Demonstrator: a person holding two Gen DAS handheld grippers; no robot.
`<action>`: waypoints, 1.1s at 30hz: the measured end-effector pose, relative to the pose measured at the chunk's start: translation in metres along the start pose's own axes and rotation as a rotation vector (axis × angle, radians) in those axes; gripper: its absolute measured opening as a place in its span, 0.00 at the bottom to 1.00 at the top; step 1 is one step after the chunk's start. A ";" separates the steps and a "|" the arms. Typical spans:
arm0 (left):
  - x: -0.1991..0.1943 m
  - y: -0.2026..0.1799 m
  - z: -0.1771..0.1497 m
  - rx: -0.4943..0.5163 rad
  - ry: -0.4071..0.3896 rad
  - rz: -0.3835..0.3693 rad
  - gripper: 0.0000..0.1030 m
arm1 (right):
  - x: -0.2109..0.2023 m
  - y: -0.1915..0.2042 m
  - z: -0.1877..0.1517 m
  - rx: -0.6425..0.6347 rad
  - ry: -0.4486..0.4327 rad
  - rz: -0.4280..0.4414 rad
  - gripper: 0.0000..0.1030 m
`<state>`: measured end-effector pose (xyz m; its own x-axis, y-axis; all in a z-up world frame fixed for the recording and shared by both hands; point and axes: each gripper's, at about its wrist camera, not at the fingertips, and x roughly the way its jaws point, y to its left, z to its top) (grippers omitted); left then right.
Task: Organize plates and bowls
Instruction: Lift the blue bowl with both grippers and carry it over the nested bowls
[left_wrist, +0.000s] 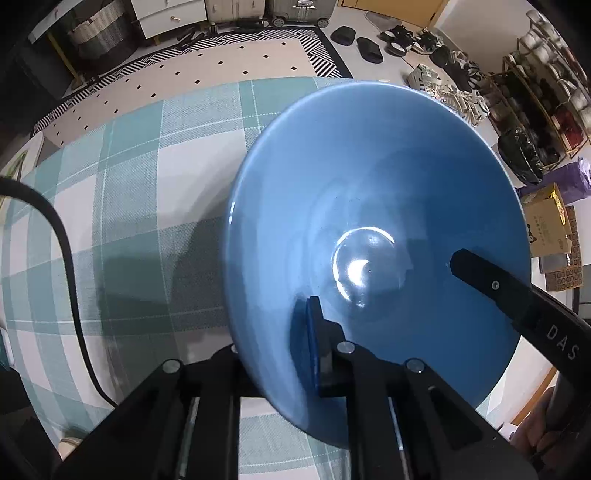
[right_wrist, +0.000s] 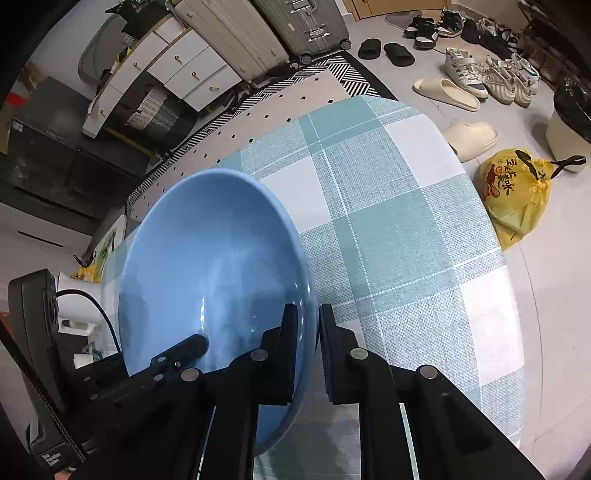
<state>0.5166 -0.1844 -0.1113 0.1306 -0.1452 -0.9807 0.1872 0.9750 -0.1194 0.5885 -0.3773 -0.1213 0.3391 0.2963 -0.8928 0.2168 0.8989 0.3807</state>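
Left wrist view: the left gripper (left_wrist: 280, 332) has its jaws clamped on the near rim of the blue bowl (left_wrist: 369, 184) over the checked worktop (left_wrist: 129, 184). The right gripper (right_wrist: 308, 347) pinches the opposite rim, one finger inside, one outside.

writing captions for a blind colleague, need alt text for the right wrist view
A blue bowl sits on a teal checked tablecloth, its near rim pinched by the right claw. The left claw reaches inside it; shoes and suitcases line the floor behind.
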 end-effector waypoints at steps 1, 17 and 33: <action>-0.001 -0.001 -0.001 0.006 -0.002 0.002 0.11 | -0.002 0.000 0.000 0.000 -0.001 0.003 0.11; -0.062 0.000 -0.032 0.023 -0.047 -0.009 0.11 | -0.078 0.024 -0.037 -0.011 -0.061 0.045 0.11; -0.167 0.018 -0.098 0.006 -0.149 -0.044 0.11 | -0.197 0.082 -0.111 -0.035 -0.164 0.089 0.11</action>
<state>0.4028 -0.1257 0.0352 0.2650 -0.2116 -0.9408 0.2016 0.9662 -0.1605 0.4383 -0.3262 0.0594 0.5011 0.3211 -0.8036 0.1484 0.8830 0.4453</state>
